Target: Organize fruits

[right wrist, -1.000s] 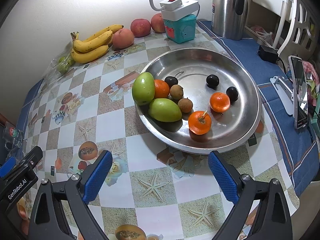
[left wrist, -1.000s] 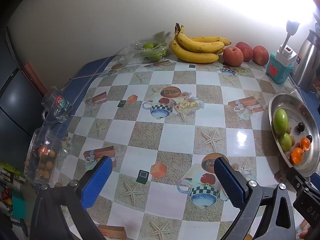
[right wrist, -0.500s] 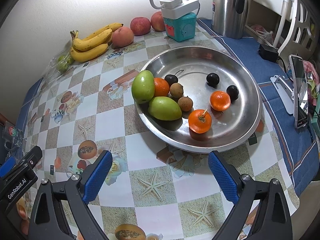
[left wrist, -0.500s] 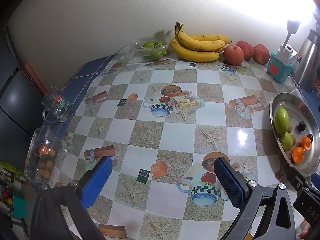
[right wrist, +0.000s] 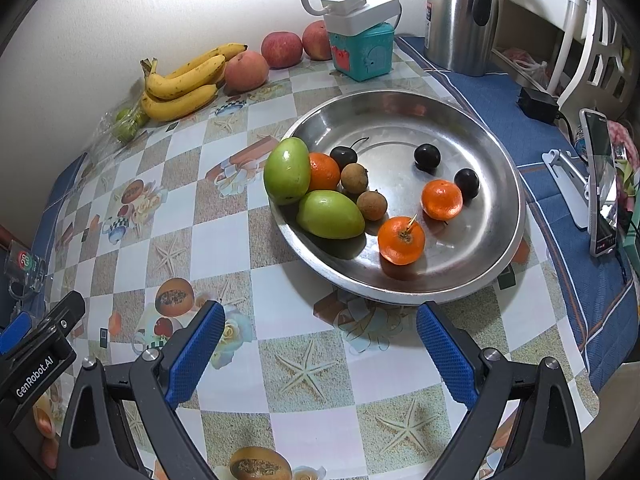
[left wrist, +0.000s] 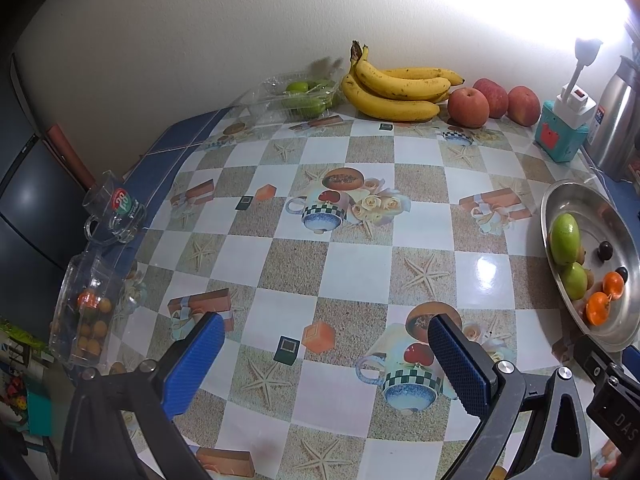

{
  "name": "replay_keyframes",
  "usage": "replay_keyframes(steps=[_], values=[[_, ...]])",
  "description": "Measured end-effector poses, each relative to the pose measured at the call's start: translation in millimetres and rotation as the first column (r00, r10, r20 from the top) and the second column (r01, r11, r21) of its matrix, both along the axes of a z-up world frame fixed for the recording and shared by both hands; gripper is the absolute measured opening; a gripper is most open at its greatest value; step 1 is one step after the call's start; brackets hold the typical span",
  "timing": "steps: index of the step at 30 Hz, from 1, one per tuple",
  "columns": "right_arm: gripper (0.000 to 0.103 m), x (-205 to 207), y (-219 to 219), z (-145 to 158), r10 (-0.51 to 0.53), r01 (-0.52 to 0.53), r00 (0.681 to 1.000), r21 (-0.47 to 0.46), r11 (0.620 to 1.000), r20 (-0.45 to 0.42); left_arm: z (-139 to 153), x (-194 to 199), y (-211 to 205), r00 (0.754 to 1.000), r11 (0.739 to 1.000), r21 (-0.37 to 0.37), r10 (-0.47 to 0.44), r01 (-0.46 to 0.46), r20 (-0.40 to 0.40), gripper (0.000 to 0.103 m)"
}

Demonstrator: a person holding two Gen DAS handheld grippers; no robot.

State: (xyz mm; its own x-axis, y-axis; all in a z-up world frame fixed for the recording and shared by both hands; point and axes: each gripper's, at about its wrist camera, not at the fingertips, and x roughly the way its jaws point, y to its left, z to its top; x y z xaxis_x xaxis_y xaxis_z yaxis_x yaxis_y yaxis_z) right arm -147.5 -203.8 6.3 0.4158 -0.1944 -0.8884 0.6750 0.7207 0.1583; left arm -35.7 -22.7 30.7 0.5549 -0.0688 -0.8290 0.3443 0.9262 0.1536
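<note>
barely anything changed in the last sec: both views drifted back a touch, no fruit moved. left gripper (left wrist: 324,364) & right gripper (right wrist: 318,350) fingers wide, empty. mixed fruit sits in the metal tray (right wrist: 496,148) at 12 o'clock of the right one; bananas (left wrist: 394,90) at the wall.

We see the tray (right wrist: 496,240) at frame centre with mangoes (right wrist: 288,172) in its left part. Bananas (right wrist: 180,84) lie upper left, beside the apples (right wrist: 280,50).

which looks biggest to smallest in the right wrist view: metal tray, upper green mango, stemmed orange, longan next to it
1. metal tray
2. upper green mango
3. stemmed orange
4. longan
All sit close together, so nearness hardly skews this.
</note>
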Motion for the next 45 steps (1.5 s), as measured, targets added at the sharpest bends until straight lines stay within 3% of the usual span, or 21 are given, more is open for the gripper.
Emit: replay_keyframes(steps=[45], values=[[0.097,0.9,-0.2,-0.7,0.002,-0.002,1.000,0.002,1.000,-0.002,-2.4,2.3,0.9,1.000,1.000,0.007,0.000,0.000,-0.006,0.103]])
